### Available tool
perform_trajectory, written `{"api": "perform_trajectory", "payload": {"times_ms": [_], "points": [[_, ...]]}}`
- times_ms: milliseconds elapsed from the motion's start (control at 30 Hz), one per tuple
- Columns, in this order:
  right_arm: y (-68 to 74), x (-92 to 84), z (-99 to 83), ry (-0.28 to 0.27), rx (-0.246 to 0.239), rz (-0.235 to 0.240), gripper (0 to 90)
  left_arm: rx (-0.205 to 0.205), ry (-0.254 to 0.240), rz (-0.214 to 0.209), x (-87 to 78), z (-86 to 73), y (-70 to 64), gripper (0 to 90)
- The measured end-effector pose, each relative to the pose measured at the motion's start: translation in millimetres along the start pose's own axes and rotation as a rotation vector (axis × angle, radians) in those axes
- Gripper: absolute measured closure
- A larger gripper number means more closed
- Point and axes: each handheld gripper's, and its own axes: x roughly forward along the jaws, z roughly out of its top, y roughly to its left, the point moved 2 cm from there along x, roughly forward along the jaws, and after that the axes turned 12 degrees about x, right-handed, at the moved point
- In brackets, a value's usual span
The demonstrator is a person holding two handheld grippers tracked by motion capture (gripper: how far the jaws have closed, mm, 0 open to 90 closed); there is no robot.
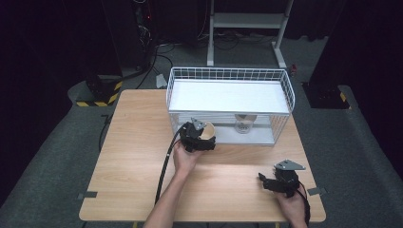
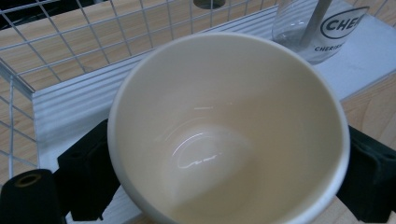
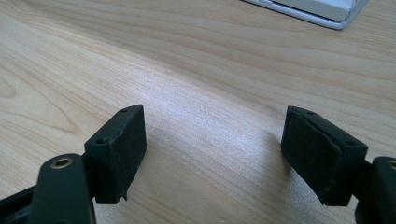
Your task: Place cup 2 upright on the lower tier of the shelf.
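Your left gripper [image 1: 202,137] clasps the cream bowl [image 2: 229,130] by its sides — at the wire rack's [image 1: 285,90] lower shelf; your right gripper [image 3: 215,154] rests released over the table [image 3: 210,70].

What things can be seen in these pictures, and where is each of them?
bowl: one, cream, held between the left gripper's jaws at the front of the rack's lower shelf
glass: one, clear with dark lettering, on the rack's lower shelf, to the right of the bowl in the high view
wire rack: one, white, two shelves, at the far side of the table
table: one, light wood
frame stand: one, white, on the floor behind the table
left gripper: one, black, closed on the bowl
right gripper: one, black, jaws apart with nothing between them, low over the table's near right part
forearms: two, coming in from the bottom edge
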Motion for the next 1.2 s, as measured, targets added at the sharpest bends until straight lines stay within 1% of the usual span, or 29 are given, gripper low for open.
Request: {"api": "perform_trajectory", "payload": {"times_ms": [67,200,300,400,467,567,633,667,733,767,800,833,867,933,967,1067,1200], "points": [[0.0,-0.1,0.0,0.002,0.0,0.0,22.5,-0.002,-0.005,0.004,1.0,0.1,1.3,9.6],[0.0,-0.1,0.0,0.001,0.0,0.0,22.5,-0.02,-0.017,0.001,2.9,0.2,3.2,9.6],[0.0,-0.1,0.0,0.002,0.0,0.0,22.5,-0.021,-0.02,0.003,4.6,0.5,4.4,9.6],[0.0,-0.1,0.0,0.001,0.0,-0.001,22.5,-0.018,-0.012,0.007,7.1,2.9,6.3,9.6],[0.0,-0.1,0.0,0.002,0.0,-0.001,22.5,-0.009,-0.007,0.019,8.9,4.1,7.3,9.6],[0.0,-0.1,0.0,0.002,0.0,-0.001,22.5,-0.009,-0.013,0.028,10.9,4.4,7.0,9.5],[0.0,-0.1,0.0,0.002,0.0,-0.001,22.5,-0.013,-0.017,0.035,11.9,4.5,7.5,9.5],[0.0,-0.1,0.0,0.002,0.0,-0.001,22.5,-0.015,-0.02,0.028,13.0,4.5,7.5,9.5],[0.0,-0.1,0.0,0.002,0.0,-0.001,22.5,-0.027,-0.021,0.029,15.0,5.3,7.5,9.5],[0.0,-0.1,0.0,0.002,0.0,-0.001,22.5,-0.022,-0.013,0.079,14.8,5.7,8.6,9.5],[0.0,-0.1,0.0,0.001,0.0,-0.001,22.5,-0.025,-0.016,0.072,16.1,6.2,8.6,9.4],[0.0,-0.1,0.0,0.002,0.0,-0.001,22.5,-0.007,-0.018,0.046,17.6,6.5,10.1,9.4],[0.1,-0.1,0.0,0.002,0.0,-0.001,22.5,-0.002,-0.021,0.039,18.6,6.6,10.8,9.4],[0.0,-0.1,0.0,0.002,0.0,-0.001,22.5,-0.022,-0.025,0.067,19.5,6.6,10.0,9.3],[0.0,-0.1,0.0,0.002,0.0,-0.001,22.5,-0.023,-0.027,0.072,19.9,6.5,9.9,9.3],[0.0,-0.1,0.0,0.002,0.0,-0.001,22.5,-0.013,-0.034,0.056,20.9,6.3,10.8,9.2],[0.0,-0.1,0.0,0.002,0.0,-0.001,22.5,-0.018,-0.034,0.056,20.9,6.4,10.9,9.2]]}}
